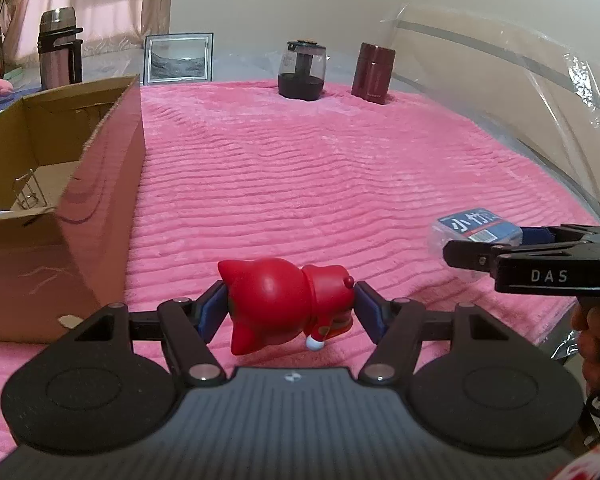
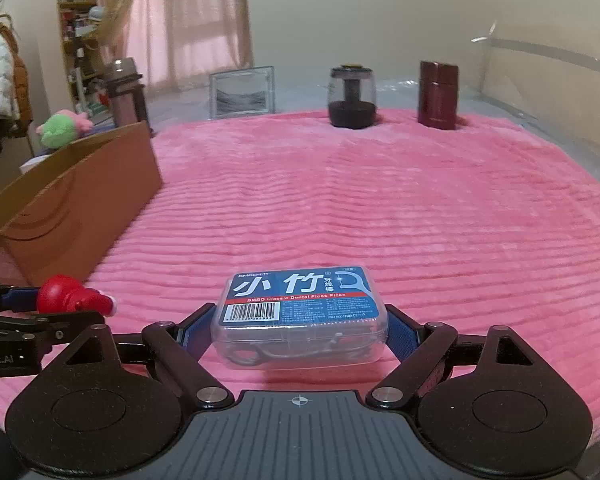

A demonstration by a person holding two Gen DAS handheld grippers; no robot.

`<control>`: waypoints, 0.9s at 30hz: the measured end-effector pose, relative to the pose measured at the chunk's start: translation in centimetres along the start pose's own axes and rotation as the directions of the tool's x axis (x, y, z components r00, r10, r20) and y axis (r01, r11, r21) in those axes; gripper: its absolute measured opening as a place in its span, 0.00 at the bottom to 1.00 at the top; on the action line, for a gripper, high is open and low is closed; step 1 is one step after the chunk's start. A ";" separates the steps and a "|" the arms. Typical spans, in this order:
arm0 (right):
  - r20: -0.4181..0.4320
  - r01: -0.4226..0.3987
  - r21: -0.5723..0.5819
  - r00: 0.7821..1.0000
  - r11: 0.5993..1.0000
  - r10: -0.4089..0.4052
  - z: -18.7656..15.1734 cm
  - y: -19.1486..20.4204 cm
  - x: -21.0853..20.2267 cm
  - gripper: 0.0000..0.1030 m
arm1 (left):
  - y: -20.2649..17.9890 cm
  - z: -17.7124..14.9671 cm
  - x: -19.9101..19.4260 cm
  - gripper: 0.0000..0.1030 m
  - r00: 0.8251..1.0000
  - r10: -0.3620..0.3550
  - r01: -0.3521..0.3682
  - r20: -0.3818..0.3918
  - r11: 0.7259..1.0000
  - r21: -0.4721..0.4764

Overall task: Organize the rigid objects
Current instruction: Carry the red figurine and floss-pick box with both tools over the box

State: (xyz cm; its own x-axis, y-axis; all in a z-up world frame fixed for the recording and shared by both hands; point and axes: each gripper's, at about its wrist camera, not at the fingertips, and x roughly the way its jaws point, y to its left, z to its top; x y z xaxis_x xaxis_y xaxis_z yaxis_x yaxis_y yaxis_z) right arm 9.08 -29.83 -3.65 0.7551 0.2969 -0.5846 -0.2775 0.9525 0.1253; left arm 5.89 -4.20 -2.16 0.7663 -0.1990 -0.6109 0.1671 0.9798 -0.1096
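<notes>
A pink ribbed blanket [image 2: 380,208] is spread over the surface, a green and pink plush toy [image 2: 62,128] is seen at the left, pale pink curtains [image 2: 188,20] are hung behind, and a bookshelf [image 2: 76,20] is placed beside them.

Soft daylight glows through the pink curtains [image 2: 188,28], leaving the room evenly lit with faint shadows. Glare streaks the clear plastic sheet [image 1: 572,76]. The edges bulge, the corners go black, the cardboard box [image 2: 80,196] smears slightly.
</notes>
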 end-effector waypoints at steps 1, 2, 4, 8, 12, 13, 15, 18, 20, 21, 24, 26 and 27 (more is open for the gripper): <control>0.001 -0.006 -0.003 1.000 1.000 0.006 0.0 0.4 -0.1 0.81 | 0.1 0.0 -0.4 0.61 1.000 0.003 -0.003 0.003 1.000 0.003; 0.002 -0.012 -0.005 1.000 1.000 0.012 0.1 0.7 -0.3 0.81 | 0.3 -0.1 -0.7 0.61 1.000 0.003 -0.003 0.005 1.000 0.004; 0.003 -0.024 -0.012 1.000 1.000 0.024 0.2 1.5 -0.4 0.81 | 0.7 -0.2 -1.4 0.61 1.000 0.001 -0.001 0.008 1.000 0.003; 0.004 -0.046 -0.034 0.999 0.998 0.046 0.5 3.1 -0.7 0.81 | 1.5 -0.3 -2.9 0.61 1.000 0.008 -0.008 0.015 1.000 0.012; 0.006 -0.076 -0.056 0.997 0.996 0.076 0.8 4.8 -0.8 0.81 | 2.5 -0.5 -4.2 0.61 1.000 0.022 -0.022 0.023 1.000 0.009; 0.006 -0.084 -0.062 0.996 0.995 0.085 0.9 5.2 -0.8 0.81 | 2.7 -0.5 -4.6 0.61 0.999 0.025 -0.025 0.024 1.000 0.009; 0.004 -0.101 -0.070 0.995 0.992 0.101 1.0 6.0 -0.8 0.81 | 3.4 -0.6 -5.3 0.61 0.999 0.033 -0.034 0.027 0.999 0.004; 0.001 -0.127 -0.080 0.992 0.989 0.128 1.2 7.3 -0.8 0.81 | 4.4 -0.6 -6.5 0.61 0.998 0.052 -0.053 0.033 0.999 0.003; -0.004 -0.150 -0.090 0.989 0.985 0.150 1.4 8.3 -0.7 0.81 | 5.4 -0.6 -7.3 0.61 0.997 0.063 -0.063 0.035 0.998 -0.003; -0.006 -0.159 -0.094 0.987 0.983 0.160 1.5 8.8 -0.6 0.81 | 5.9 -0.5 -7.7 0.61 0.997 0.068 -0.068 0.036 0.998 -0.010; -0.013 -0.196 -0.119 0.981 0.973 0.196 1.7 10.6 -0.3 0.81 | 7.5 -0.4 -8.7 0.61 0.995 0.094 -0.093 0.036 0.995 -0.020; -0.015 -0.219 -0.136 0.976 0.966 0.219 1.8 11.9 -0.3 0.81 | 8.7 -0.3 -9.4 0.61 0.994 0.105 -0.104 0.036 0.994 -0.026; -0.016 -0.232 -0.147 0.973 0.962 0.232 2.0 12.5 -0.2 0.81 | 9.2 -0.3 -9.8 0.61 0.993 0.109 -0.108 0.036 0.994 -0.027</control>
State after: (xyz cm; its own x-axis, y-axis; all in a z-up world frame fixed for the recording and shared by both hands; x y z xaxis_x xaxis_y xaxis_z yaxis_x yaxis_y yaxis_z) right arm 6.62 -17.84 -0.40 0.6607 0.5084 -0.5522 -0.5292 0.8372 0.1377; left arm -0.24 6.77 2.59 0.8016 -0.0916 -0.5909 0.0667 0.9957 -0.0639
